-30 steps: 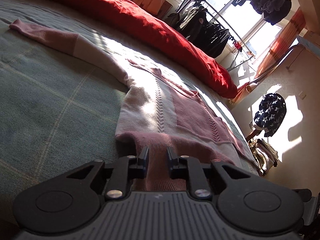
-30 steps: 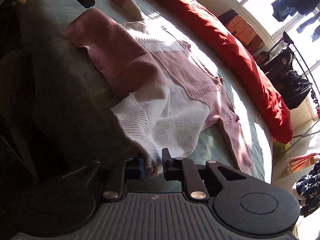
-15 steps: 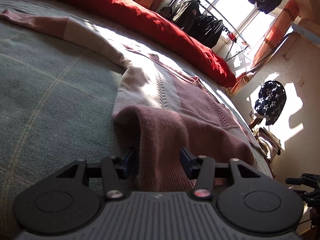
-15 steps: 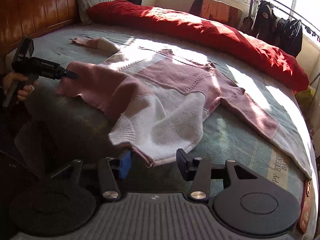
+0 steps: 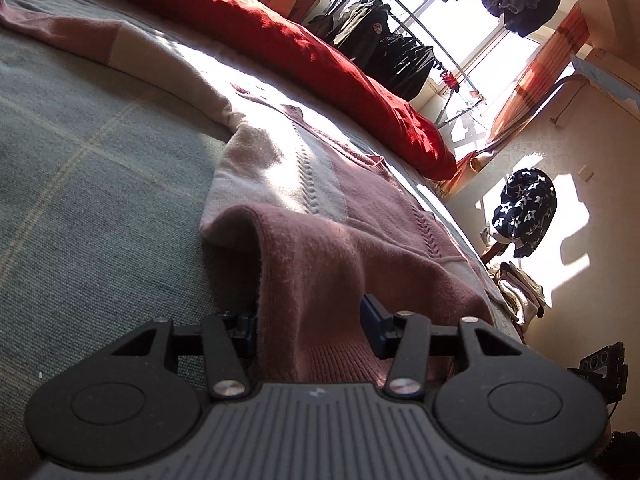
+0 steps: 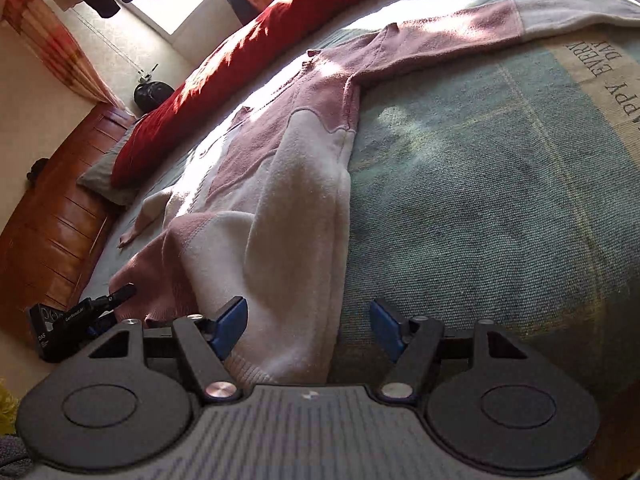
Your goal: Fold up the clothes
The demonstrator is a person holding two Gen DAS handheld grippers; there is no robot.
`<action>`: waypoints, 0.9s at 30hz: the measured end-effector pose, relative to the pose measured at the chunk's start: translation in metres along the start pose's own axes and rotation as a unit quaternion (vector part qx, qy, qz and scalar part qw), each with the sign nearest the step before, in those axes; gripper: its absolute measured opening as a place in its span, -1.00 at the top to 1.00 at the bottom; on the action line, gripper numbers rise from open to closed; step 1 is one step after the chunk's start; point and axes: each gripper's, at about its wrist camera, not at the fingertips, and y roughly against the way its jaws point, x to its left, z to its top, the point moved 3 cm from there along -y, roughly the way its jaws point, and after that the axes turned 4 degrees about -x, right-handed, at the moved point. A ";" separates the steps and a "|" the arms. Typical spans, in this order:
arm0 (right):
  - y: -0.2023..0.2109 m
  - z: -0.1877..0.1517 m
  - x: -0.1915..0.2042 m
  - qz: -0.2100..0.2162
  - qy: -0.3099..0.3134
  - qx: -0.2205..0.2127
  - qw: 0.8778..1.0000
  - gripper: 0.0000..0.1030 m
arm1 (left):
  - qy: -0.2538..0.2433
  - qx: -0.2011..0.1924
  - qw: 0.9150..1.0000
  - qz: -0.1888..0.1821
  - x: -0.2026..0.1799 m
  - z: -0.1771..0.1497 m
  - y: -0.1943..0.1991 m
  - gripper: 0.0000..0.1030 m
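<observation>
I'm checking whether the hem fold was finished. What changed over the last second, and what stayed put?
Both grippers let go: the left gripper and right gripper were pinched on the sweater hem and have just been opening; the knit lies between open jaws. The right one also rolled, so its view swung round. The folded-up hem, spread sleeves and red duvet stayed as they were.

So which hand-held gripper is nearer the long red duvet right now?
Neither clearly. The left hand-held gripper and right hand-held gripper both sit at the sweater's near hem, with the red duvet across the bed beyond it.
</observation>
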 end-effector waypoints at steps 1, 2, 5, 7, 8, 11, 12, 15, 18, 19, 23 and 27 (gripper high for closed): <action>-0.005 0.001 -0.001 0.000 0.004 -0.004 1.000 -0.40 | 0.000 -0.002 1.000 -0.001 0.001 0.000 -0.001 0.09; -0.010 0.001 -0.001 -0.001 0.008 -0.007 1.000 -0.40 | 0.000 -0.002 1.000 -0.003 0.000 -0.001 -0.003 0.11; -0.020 0.002 0.000 0.005 0.005 -0.021 1.000 -0.41 | 0.005 0.000 1.000 -0.014 -0.001 -0.003 -0.007 0.16; -0.022 -0.002 0.003 0.012 0.002 -0.022 1.000 -0.41 | 0.000 0.012 1.000 -0.022 -0.006 -0.006 -0.008 0.57; -0.022 -0.005 0.004 0.015 0.001 -0.020 1.000 -0.31 | -0.005 0.014 1.000 -0.024 -0.009 -0.008 -0.006 0.64; -0.022 -0.014 0.008 0.013 0.007 -0.015 1.000 0.32 | -0.011 0.011 1.000 -0.023 -0.015 -0.009 0.003 0.93; -0.021 -0.015 0.007 0.009 0.009 -0.014 1.000 0.63 | -0.011 0.009 1.000 -0.022 -0.016 -0.009 0.006 0.94; -0.014 -0.013 0.009 0.004 0.017 -0.013 1.000 0.71 | -0.019 -0.007 0.999 -0.031 -0.027 0.005 0.023 0.95; 0.000 0.005 0.022 0.001 0.050 -0.026 0.998 0.71 | -0.031 -0.027 0.998 -0.052 -0.045 0.024 0.043 0.96; 0.007 0.013 0.028 -0.001 0.064 -0.032 0.997 0.71 | -0.037 -0.032 0.997 -0.057 -0.052 0.030 0.050 0.96; 0.032 0.044 0.049 -0.011 0.108 -0.052 0.993 0.71 | -0.024 -0.027 0.996 -0.081 -0.071 0.046 0.070 0.96; 0.045 0.057 0.053 -0.031 0.131 -0.042 0.990 0.71 | 0.016 0.003 0.997 -0.070 -0.060 0.037 0.072 0.96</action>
